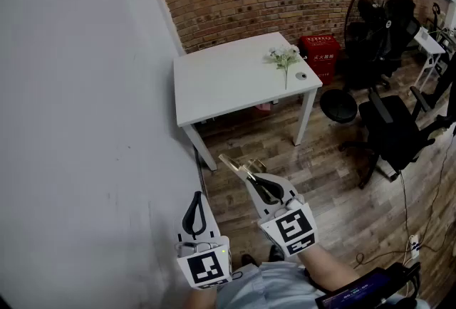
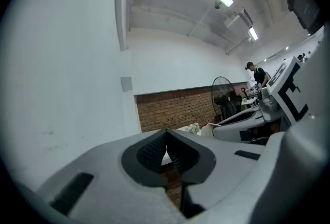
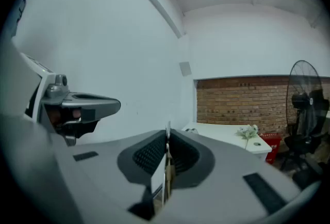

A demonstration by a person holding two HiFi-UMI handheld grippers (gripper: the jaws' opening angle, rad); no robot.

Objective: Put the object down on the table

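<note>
My right claw (image 1: 249, 176) pinches the thin flat object (image 1: 230, 161), its long axis jutting ahead past the tips; the white table (image 1: 221, 83) stands well ahead; my left claw (image 1: 197, 196), closed and empty, sits alongside.

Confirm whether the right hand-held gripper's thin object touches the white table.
Apart. Head view: the thin object, clamped in the right hand-held gripper, hangs short of the white table, floor showing between.
</note>
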